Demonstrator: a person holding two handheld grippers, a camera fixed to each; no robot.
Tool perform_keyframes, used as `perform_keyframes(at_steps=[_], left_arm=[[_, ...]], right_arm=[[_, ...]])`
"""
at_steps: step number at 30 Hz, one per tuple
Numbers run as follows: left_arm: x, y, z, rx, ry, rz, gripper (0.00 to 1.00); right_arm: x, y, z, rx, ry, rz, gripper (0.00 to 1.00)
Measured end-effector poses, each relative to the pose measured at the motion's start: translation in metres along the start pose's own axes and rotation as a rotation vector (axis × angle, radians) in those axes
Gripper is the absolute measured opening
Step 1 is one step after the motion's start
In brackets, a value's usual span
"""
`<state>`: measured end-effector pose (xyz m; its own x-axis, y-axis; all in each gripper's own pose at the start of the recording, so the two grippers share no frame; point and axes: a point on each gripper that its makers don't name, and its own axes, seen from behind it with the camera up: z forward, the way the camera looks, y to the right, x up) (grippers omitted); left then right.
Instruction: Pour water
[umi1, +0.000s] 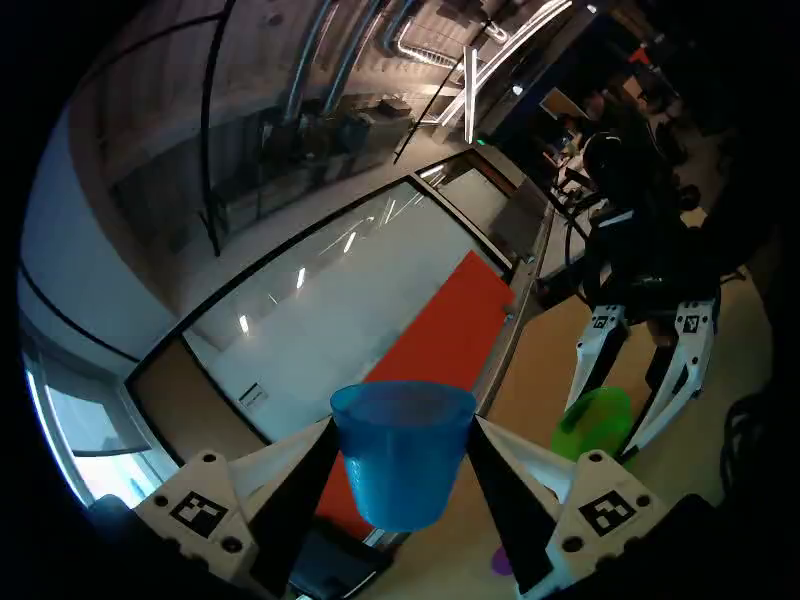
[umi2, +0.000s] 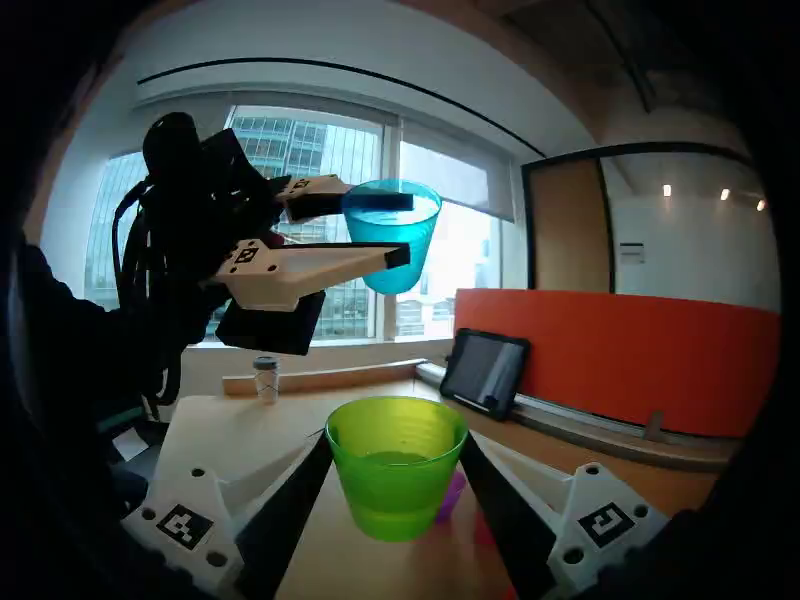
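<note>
Surface: pale wood table (umi2: 240, 440), seen past the right gripper's fingers. A dark tablet (umi2: 485, 372) is propped near its far edge, screen blank from here. A small capped bottle (umi2: 265, 378) stands alone toward the window side, well apart from the tablet. A purple thing (umi2: 452, 495) lies on the table just behind the nearer cup; too hidden to say what it is.

Room: office-like. Tall windows (umi2: 330, 160) with high-rise facades outside, daylight strong. An orange partition (umi2: 620, 355) runs along the back of the table. Beyond it a glass wall (umi1: 330, 300) in dark framing carries reflections of strip lights. Exposed pipes (umi1: 320, 60) overhead in the left gripper view.

Green cup (umi2: 397, 470): translucent plastic, upright, low over the table. The right gripper (umi2: 396, 445) has its jaws clamped on it, one finger on each side. The lower part reads darker with a faint level line, which looks like liquid partway up.

Blue cup (umi1: 403, 460): translucent plastic, tapered. The left gripper (umi1: 403, 430) has its jaws pressed against both sides of it. In the right gripper view it hangs high against the window, above the green cup and a little to its left, close to upright. Whether it contains anything I cannot tell.

The two cups are apart, not touching. A dark-sleeved arm (umi2: 60, 330) is behind the left gripper.
</note>
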<state>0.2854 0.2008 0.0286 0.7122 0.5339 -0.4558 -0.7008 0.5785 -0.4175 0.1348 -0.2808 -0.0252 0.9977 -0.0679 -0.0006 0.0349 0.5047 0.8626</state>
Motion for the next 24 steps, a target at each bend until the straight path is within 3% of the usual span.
perform_keyframes(at_steps=[11, 24], left_arm=[[-0.003, -0.012, -0.002, -0.013, -0.002, -0.201, 0.86], [-0.015, -0.019, -0.007, -0.053, -0.001, -0.551, 0.86]], right_arm=[[0.002, 0.002, -0.001, -0.008, 0.004, -0.004, 0.91], [0.007, 0.001, -0.002, -0.02, 0.014, -0.006, 0.91]])
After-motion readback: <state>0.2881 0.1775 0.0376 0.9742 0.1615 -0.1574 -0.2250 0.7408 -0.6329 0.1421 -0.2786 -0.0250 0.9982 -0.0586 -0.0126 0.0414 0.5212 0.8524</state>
